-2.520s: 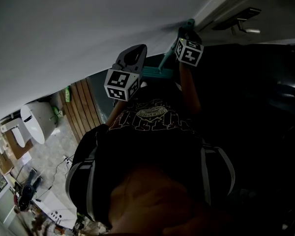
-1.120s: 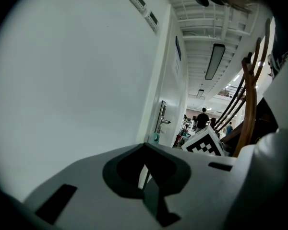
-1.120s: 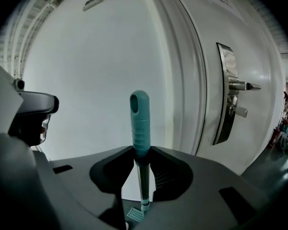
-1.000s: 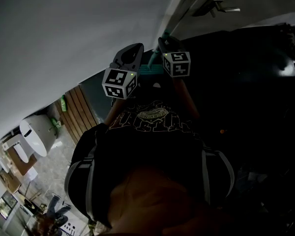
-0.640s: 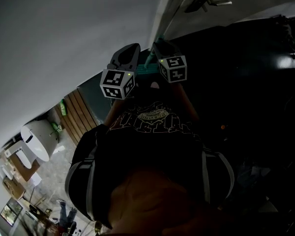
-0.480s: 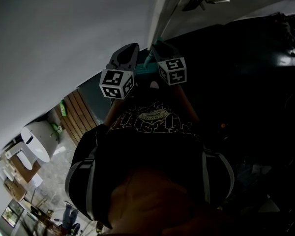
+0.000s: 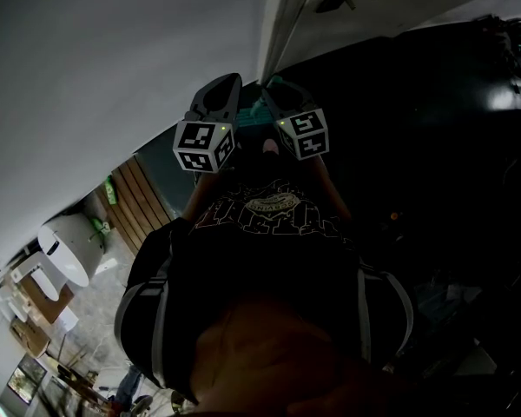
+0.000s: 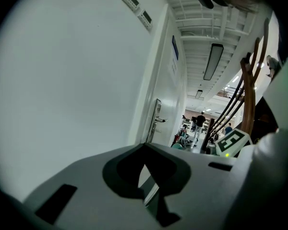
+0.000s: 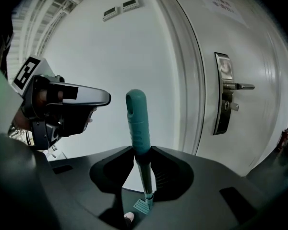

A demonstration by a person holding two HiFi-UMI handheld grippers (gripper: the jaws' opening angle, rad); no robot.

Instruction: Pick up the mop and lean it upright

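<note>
The mop's teal handle [image 9: 137, 123] stands nearly upright in the right gripper view, close to a white wall. My right gripper [image 9: 137, 152] is shut on the handle just below its grip. Far below on the floor lies the mop head [image 9: 143, 206]. In the head view a teal strip of the mop [image 7: 253, 122] shows between the two marker cubes, and the right gripper [image 7: 273, 89] is raised beside the left gripper [image 7: 221, 89]. My left gripper [image 8: 145, 150] is shut with nothing in it and hangs left of the handle, apart from it [image 9: 105, 98].
A white door with a metal lever handle [image 9: 228, 92] stands right of the mop, its frame [image 7: 278, 24] running up beside the wall [image 7: 113, 59]. A corridor with people far off [image 8: 199, 121] lies beyond. Wooden slats [image 7: 143, 194] and a white appliance [image 7: 65, 241] stand at lower left.
My right gripper has carried the mop handle leftwards, closer to the left gripper and the door frame. The left gripper has shifted only slightly.
</note>
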